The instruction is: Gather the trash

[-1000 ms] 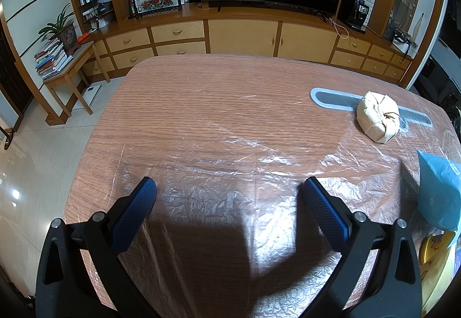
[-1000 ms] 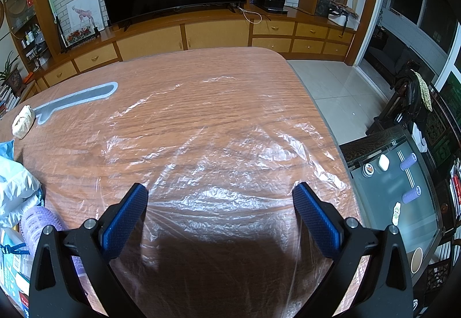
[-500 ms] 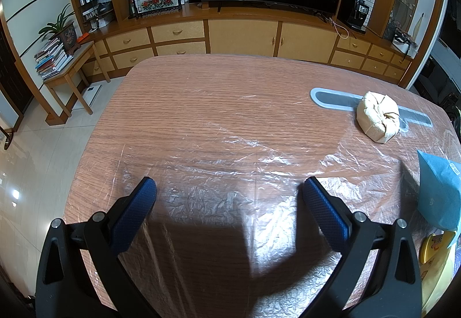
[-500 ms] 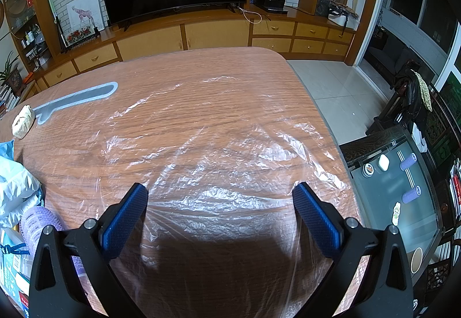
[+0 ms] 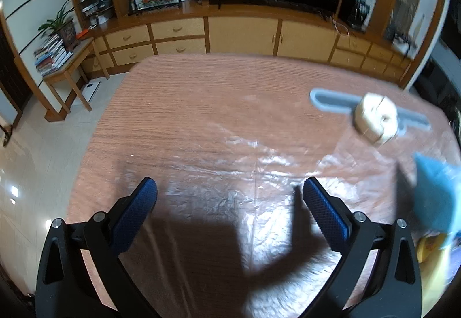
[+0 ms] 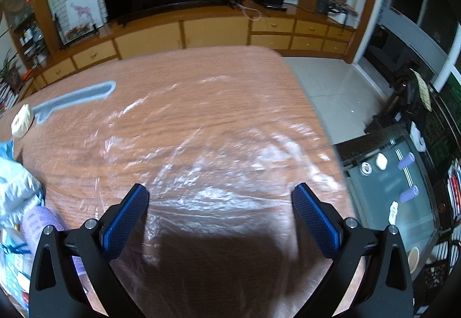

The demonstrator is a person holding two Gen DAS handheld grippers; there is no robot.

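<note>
crumpled wrapper (image 5: 376,118), blurry, lies beyond the spread left hand-held gripper (image 5: 229,194).

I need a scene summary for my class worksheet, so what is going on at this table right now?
A person holds two sets of tongs above a wooden table covered with a clear plastic sheet. The left tongs and right tongs are both open and empty. A crumpled beige wad lies on a grey-blue flat piece further along. A blue bag sits at the edge between the two tongs. Nothing is picked up yet.
</note>
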